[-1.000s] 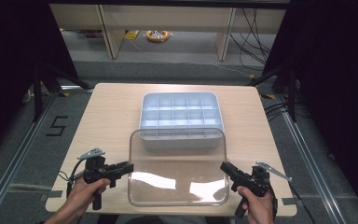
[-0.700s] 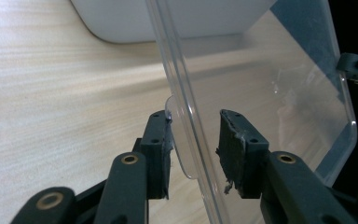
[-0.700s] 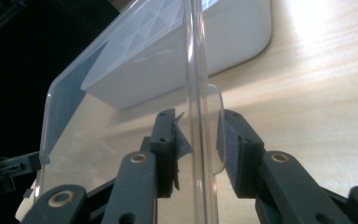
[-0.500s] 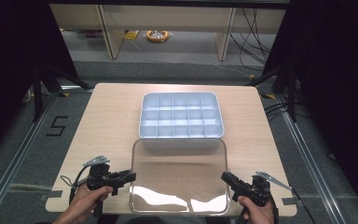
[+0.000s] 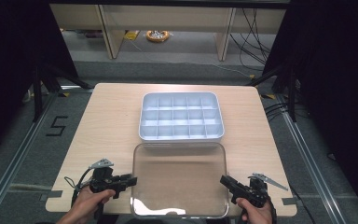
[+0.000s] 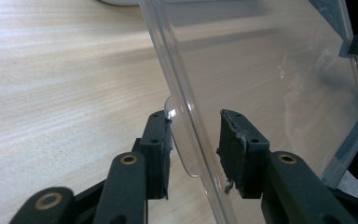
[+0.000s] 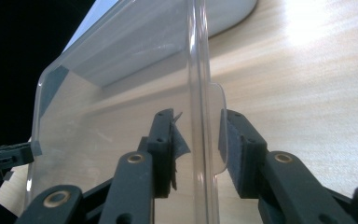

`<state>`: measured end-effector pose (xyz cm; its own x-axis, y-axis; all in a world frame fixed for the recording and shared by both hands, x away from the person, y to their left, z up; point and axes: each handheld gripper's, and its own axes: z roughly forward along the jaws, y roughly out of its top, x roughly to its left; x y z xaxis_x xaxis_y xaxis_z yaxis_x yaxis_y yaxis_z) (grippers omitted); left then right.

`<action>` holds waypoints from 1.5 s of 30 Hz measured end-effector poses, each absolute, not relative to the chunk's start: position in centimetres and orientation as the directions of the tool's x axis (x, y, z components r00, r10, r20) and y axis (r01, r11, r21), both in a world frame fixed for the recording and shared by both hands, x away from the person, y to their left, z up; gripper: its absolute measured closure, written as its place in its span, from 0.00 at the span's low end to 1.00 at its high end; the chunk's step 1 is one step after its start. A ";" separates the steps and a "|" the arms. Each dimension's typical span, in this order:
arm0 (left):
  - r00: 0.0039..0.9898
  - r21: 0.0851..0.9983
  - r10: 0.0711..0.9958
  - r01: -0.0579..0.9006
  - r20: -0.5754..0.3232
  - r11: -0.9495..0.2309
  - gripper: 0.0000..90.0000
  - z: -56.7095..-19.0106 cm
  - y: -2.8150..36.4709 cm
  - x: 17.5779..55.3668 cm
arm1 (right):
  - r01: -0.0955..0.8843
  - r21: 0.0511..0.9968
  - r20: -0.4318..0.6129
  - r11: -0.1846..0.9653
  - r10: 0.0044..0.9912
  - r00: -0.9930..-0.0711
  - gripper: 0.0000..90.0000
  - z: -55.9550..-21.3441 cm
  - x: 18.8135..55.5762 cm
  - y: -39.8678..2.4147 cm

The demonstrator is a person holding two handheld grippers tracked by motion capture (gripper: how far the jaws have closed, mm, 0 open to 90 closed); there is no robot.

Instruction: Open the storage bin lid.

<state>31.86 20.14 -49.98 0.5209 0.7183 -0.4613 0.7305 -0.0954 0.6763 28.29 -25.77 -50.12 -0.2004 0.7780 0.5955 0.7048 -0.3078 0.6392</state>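
L to R across the light wooden table point(image 5: 107, 121). Left black two-jaw gripper point(image 5: 131, 181), held in the person's left hand point(image 5: 87, 204), sits at the near-left edge of the clear rectangular plastic lid point(image 5: 179, 179). In the left gripper view the jaws stand apart w/ the lid's rim and a small rounded tab point(image 6: 179, 140) between them; one pad just about touches the tab, the other is clear of the plastic, so it's open around the edge, not clamped.

Middle: lid lies near-flat over the front of the table, its far edge just beside the white plastic compartment tray point(image 5: 182, 136), which sits mid-table w/ its cells apparently empty. Prob. the tray's own cover, parked in front so the cells stay accessible.

Right: right black two-jaw gripper point(image 5: 223, 180), in the right hand point(image 5: 256, 212), mirrors the left at the lid's near-right edge. In the right gripper view the rim and its tab point(image 7: 216, 130) run between the jaws w/ visible gaps both sides — also open, straddling, no grip. Taking both side tabs at once makes sense: a wide, floppy sheet stays level only if supported symmetrically.
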 end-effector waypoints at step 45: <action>0.507 0.688 0.765 0.716 -0.397 -0.117 0.48 -50.2 20.3 33.0 | 0.688 0.680 0.498 -0.252 0.848 -0.182 0.56 -50.7 30.0 -26.1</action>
<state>32.96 20.33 -50.22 0.5068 0.7652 -0.3969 0.7160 -0.1172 0.6882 29.95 -26.07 -50.74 -0.1817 0.8479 0.4981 0.6882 -0.2522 0.6803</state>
